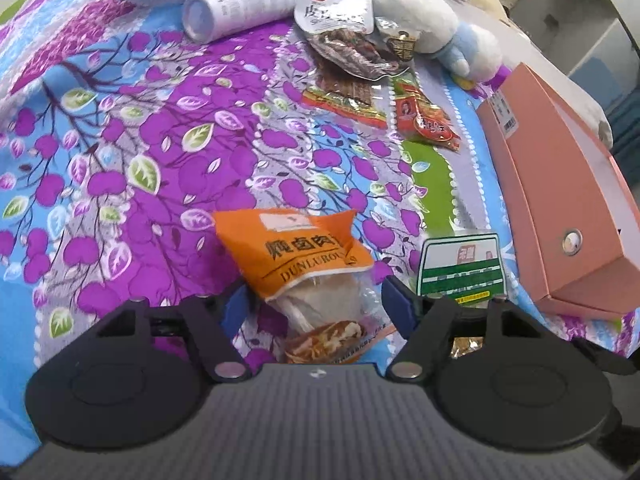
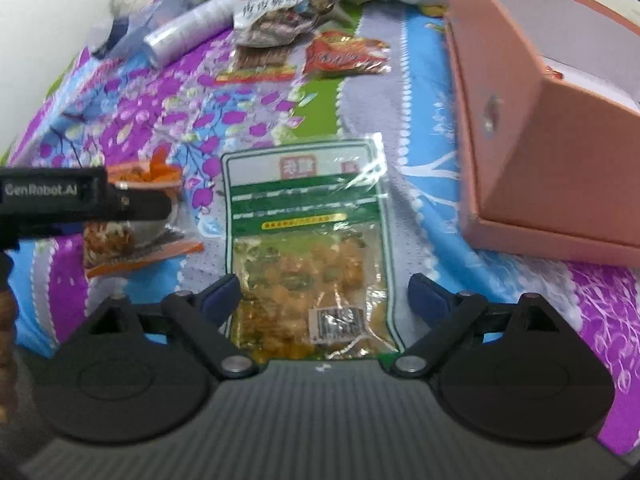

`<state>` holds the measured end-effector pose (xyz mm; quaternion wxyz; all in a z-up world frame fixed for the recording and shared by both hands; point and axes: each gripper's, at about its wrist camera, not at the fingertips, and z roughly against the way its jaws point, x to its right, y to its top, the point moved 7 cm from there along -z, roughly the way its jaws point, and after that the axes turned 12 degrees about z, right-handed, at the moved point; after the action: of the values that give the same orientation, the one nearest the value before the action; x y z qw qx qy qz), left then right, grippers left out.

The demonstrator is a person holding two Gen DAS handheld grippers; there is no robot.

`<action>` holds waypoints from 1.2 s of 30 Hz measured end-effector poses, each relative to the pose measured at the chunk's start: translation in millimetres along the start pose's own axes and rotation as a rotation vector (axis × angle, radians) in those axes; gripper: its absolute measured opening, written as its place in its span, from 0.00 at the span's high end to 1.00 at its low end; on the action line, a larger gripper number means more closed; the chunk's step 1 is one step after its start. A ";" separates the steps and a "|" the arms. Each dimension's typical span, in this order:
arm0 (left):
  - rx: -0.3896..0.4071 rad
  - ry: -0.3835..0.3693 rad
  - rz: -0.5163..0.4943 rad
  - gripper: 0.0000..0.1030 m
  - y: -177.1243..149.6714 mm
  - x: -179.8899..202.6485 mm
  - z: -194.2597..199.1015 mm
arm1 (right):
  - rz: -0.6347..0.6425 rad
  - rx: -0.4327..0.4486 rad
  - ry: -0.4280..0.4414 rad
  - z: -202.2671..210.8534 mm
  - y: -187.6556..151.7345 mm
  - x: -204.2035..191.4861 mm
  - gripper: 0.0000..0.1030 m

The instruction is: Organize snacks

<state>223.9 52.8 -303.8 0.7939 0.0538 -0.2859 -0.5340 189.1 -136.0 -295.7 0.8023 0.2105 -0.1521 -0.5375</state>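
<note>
An orange snack pack (image 1: 296,264) with a clear lower half lies on the flowered bedsheet (image 1: 160,140), between the fingers of my left gripper (image 1: 316,306). The jaws stand apart and the right pad is clear of the pack. A green-bordered pack of yellow pickles (image 2: 308,248) lies flat on the sheet between the wide-open fingers of my right gripper (image 2: 326,294). The same green pack (image 1: 460,268) shows just right of the left gripper. In the right wrist view the orange pack (image 2: 136,236) sits under the other gripper's black housing (image 2: 60,200).
A pink cardboard box (image 1: 560,184) (image 2: 560,140) stands at the right. Farther back lie a grey pack of dark snacks (image 1: 340,28), a red-and-green pack (image 1: 344,100), a red pack (image 1: 428,120), a white tube (image 1: 240,4) and a plush toy (image 1: 432,28).
</note>
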 end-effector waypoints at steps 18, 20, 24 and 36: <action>0.015 -0.082 -0.046 0.42 10.7 8.6 14.0 | 0.044 0.036 -0.049 13.5 9.8 -15.6 0.45; 0.024 -0.099 -0.040 0.42 10.4 11.5 22.6 | 0.035 0.045 -0.055 19.0 9.9 -13.1 0.48; 0.058 -0.120 -0.034 0.42 11.6 17.6 43.9 | -0.004 0.078 -0.068 36.2 11.2 -5.8 0.48; 0.173 -0.191 -0.073 0.42 11.8 46.2 132.3 | -0.080 0.234 -0.088 127.3 25.7 3.9 0.48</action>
<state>178.1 46.3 -170.9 0.7355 0.0813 -0.4032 -0.5384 151.2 -153.3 -172.7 0.7426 0.2848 -0.2404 -0.5565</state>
